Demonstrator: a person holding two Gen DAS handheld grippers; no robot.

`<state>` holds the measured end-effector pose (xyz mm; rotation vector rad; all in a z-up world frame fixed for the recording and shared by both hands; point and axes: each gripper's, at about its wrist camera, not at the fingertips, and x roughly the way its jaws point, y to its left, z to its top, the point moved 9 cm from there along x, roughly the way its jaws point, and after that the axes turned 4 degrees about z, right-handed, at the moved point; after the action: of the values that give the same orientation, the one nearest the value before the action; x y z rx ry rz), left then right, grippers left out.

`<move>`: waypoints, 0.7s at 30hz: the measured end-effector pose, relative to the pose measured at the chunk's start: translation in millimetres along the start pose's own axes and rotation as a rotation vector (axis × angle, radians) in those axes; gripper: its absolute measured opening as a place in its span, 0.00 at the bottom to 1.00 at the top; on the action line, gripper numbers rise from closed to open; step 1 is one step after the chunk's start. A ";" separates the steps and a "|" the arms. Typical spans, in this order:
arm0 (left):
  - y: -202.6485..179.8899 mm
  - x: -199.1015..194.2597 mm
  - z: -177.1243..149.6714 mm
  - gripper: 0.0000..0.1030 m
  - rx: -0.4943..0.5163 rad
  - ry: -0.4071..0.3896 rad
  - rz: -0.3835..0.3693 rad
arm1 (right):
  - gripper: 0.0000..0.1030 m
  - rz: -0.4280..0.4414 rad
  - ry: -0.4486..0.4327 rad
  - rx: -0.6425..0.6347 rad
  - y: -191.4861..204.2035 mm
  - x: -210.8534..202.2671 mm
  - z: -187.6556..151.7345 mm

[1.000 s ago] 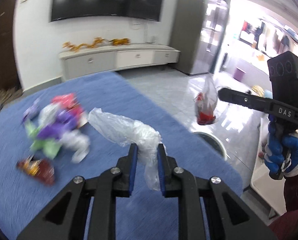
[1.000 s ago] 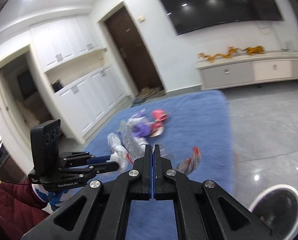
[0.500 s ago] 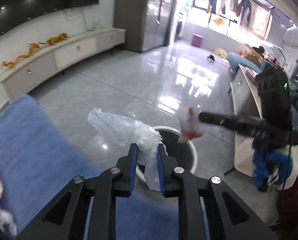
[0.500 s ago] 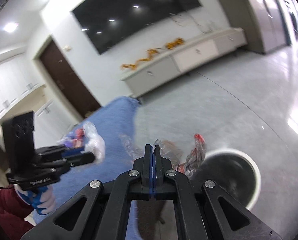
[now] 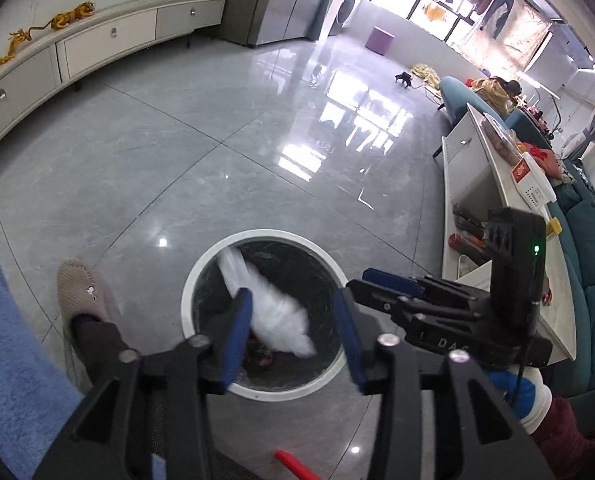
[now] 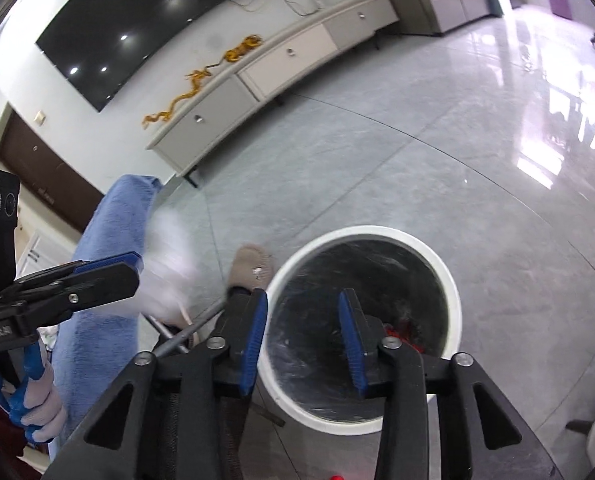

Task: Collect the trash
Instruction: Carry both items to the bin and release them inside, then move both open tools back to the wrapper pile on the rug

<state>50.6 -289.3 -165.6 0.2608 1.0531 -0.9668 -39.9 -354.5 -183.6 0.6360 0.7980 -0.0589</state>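
A round white-rimmed trash bin (image 5: pixel 189 304) with a dark liner stands on the grey floor; it also shows in the right wrist view (image 6: pixel 455 304). My left gripper (image 5: pixel 295 336) is open above the bin. A crumpled clear plastic bag (image 5: pixel 273 304), blurred, is loose below its jaws over the bin; it also shows in the right wrist view (image 6: pixel 167 276). My right gripper (image 6: pixel 303 340) is open and empty over the bin. Red trash (image 6: pixel 403 330) lies at the bin's bottom. The right gripper also shows in the left wrist view (image 5: pixel 381 282).
The blue cloth-covered table (image 5: pixel 5 344) is at the left; it also shows in the right wrist view (image 6: pixel 109 248). A beige slipper (image 5: pixel 83 290) is on the floor beside the bin. A white low cabinet (image 5: pixel 497 184) stands at the right, a TV console (image 6: pixel 281 60) along the far wall.
Both grippers moved from the table to above the bin and opened. The clear bag left the left gripper; the red-and-clear trash left the right gripper and lies in the bin.
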 end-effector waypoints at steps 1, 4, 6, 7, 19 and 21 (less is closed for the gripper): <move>-0.5 1.7 0.1 0.43 0.000 0.003 -0.002 | 0.40 -0.008 0.000 0.003 -3.7 -0.9 -1.4; 1.8 3.2 0.6 0.43 -0.004 0.002 -0.002 | 0.46 -0.036 -0.005 0.015 -11.6 -5.2 -4.9; 1.7 2.2 0.9 0.43 -0.003 -0.008 0.010 | 0.49 -0.043 -0.017 0.030 -15.5 -6.7 -2.8; 2.6 -0.1 1.3 0.43 -0.001 -0.017 0.019 | 0.53 -0.054 -0.024 0.035 -13.8 -9.6 -3.4; 33.4 -68.6 3.6 0.43 -0.013 -0.249 0.209 | 0.93 -0.247 -0.212 -0.050 11.1 -60.4 27.5; 35.7 -84.3 0.8 0.43 -0.002 -0.286 0.240 | 0.95 -0.264 -0.241 -0.078 22.6 -69.7 32.6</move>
<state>66.5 -222.9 -104.4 0.2335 0.7425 -0.7597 -61.6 -366.9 -107.4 0.4370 0.6428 -0.3382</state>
